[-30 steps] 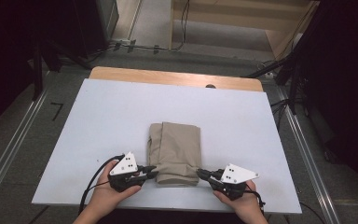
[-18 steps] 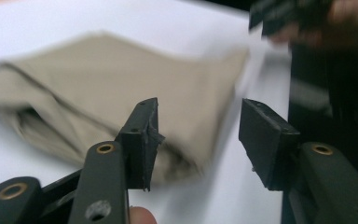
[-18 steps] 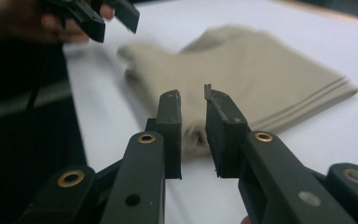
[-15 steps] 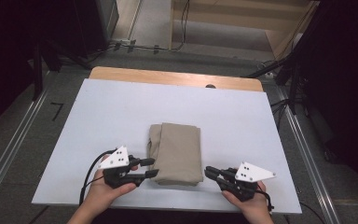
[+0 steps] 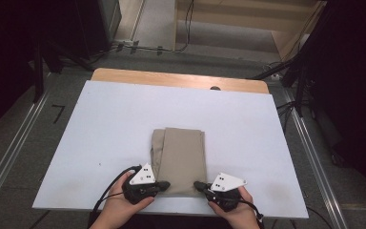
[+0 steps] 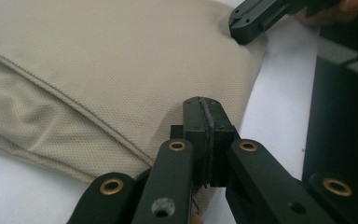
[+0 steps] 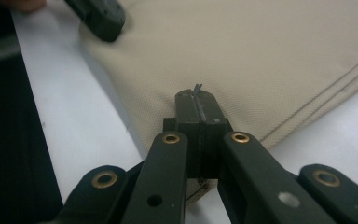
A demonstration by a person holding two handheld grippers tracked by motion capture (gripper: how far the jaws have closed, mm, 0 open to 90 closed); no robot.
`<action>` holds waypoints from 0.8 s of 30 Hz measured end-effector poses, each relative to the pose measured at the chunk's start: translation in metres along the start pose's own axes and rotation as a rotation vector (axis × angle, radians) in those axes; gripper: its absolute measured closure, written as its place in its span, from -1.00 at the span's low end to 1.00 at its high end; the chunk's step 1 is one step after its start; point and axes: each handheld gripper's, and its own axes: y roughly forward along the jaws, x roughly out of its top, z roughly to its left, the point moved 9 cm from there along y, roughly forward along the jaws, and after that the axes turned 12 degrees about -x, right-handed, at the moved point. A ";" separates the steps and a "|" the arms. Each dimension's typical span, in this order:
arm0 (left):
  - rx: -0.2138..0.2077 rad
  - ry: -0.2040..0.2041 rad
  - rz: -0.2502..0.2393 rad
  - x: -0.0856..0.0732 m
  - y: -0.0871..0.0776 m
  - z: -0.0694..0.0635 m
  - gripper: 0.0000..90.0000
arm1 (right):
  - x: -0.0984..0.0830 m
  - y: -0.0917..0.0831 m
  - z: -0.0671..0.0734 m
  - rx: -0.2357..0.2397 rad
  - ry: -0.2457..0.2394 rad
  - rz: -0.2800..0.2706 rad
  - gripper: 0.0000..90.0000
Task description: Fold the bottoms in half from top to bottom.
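Note:
A folded beige cloth [image 5: 178,157] lies flat on the white table [image 5: 114,119], a little in front of the middle. My left gripper [image 5: 164,184] points inward at the cloth's near left corner. Its jaws have just been closing and now stand shut [image 6: 200,105] over the fabric [image 6: 98,70], with no cloth visible between the pads. My right gripper [image 5: 198,184] points inward at the near right corner, shut [image 7: 196,95], its tip resting over the cloth [image 7: 261,51]. Each gripper view also shows the other gripper's tip [image 6: 242,25] [image 7: 100,21] touching the cloth's far corner.
A wooden strip [image 5: 181,80] borders the table's far edge. Metal rails [image 5: 310,143] run along both sides on the grey floor. The near table edge lies just behind both hands [image 5: 124,210].
Half a second ago both grippers stood apart from the cloth, the left with its jaws open. Both have moved inward to the cloth's near corners, and the left jaws have shut.

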 end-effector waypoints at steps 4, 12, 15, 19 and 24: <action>-0.058 -0.003 -0.013 0.005 -0.001 -0.004 0.78 | 0.000 -0.003 0.001 0.074 0.092 0.033 0.89; -0.032 -0.081 -0.140 0.049 -0.023 0.040 -0.30 | 0.043 -0.005 -0.051 0.050 0.145 -0.057 0.05; -0.006 -0.094 -0.157 0.059 -0.022 0.065 -0.41 | 0.059 0.009 -0.076 0.035 0.167 -0.049 -0.01; 0.012 -0.079 -0.161 0.074 -0.020 0.092 -0.72 | 0.072 0.033 -0.105 -0.023 0.132 -0.014 -0.01; 0.024 -0.107 -0.158 0.085 -0.017 0.125 -0.80 | 0.081 0.060 -0.128 -0.026 0.134 0.025 -0.01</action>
